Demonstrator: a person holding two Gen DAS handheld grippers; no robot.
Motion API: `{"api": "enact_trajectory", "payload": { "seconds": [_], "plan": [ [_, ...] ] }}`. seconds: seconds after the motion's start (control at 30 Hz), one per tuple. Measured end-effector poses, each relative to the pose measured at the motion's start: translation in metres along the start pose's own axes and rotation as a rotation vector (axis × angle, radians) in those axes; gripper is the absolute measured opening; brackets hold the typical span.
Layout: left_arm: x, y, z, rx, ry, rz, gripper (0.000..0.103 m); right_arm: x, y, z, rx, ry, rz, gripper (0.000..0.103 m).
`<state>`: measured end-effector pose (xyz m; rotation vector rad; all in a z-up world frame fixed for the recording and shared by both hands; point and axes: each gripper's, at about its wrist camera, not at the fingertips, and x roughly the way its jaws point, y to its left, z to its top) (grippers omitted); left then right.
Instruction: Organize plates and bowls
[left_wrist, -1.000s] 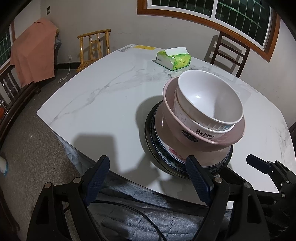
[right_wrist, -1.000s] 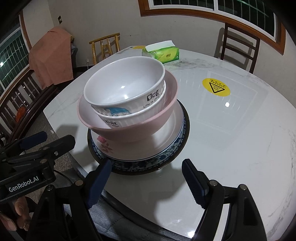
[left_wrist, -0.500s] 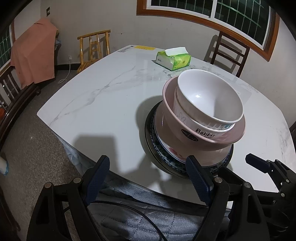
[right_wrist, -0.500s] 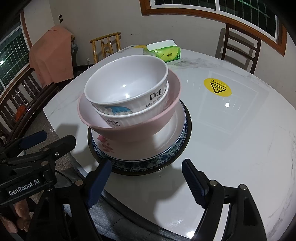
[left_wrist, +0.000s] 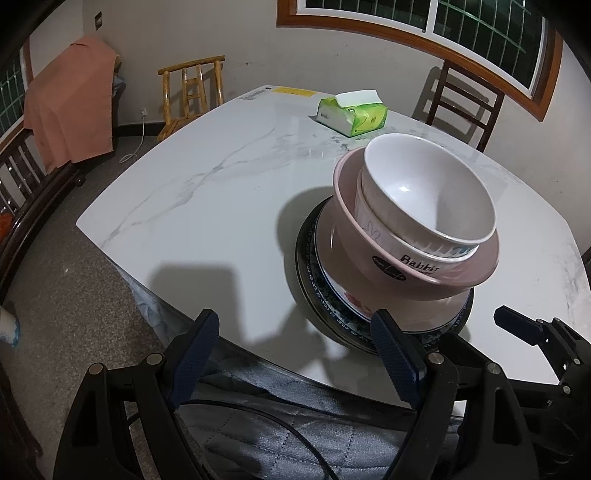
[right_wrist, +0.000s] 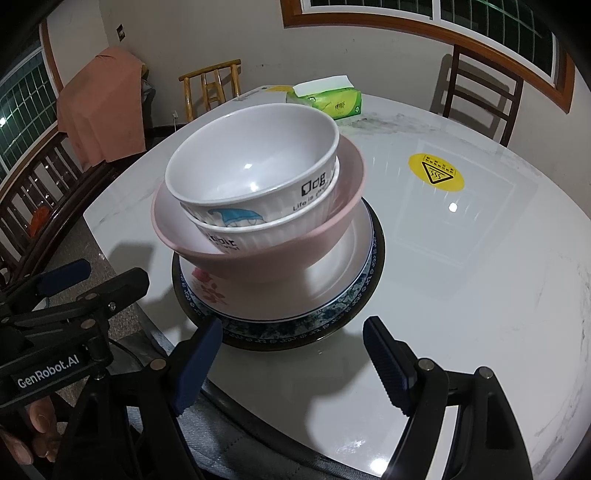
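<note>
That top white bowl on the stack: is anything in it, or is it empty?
Empty. Both wrist views look into the top white bowl and show only its bare, glossy inside with light reflections. It sits upright, nested in another white bowl.

A home dining room — a marble-look table (left_wrist: 207, 192) ringed by wooden chairs (left_wrist: 192, 92). A tissue pack (left_wrist: 352, 114) sits on it, beneath a barred window (left_wrist: 480, 29).

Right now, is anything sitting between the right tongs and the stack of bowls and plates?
Nothing visible. Only bare table lies between the open right tongs and the stack; the tissue pack sits beyond it.
</note>
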<state>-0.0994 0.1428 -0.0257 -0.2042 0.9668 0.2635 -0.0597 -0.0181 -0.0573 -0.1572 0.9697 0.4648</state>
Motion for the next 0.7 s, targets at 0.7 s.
{"api": "enact_trajectory", "payload": {
  "seconds": [0.7],
  "plan": [
    [0.0003, 0.0013, 0.0018, 0.004, 0.008, -0.036, 0.082, 0.0003, 0.0057, 0.0014, -0.014, 0.0, -0.005, 0.081]
  ]
}}
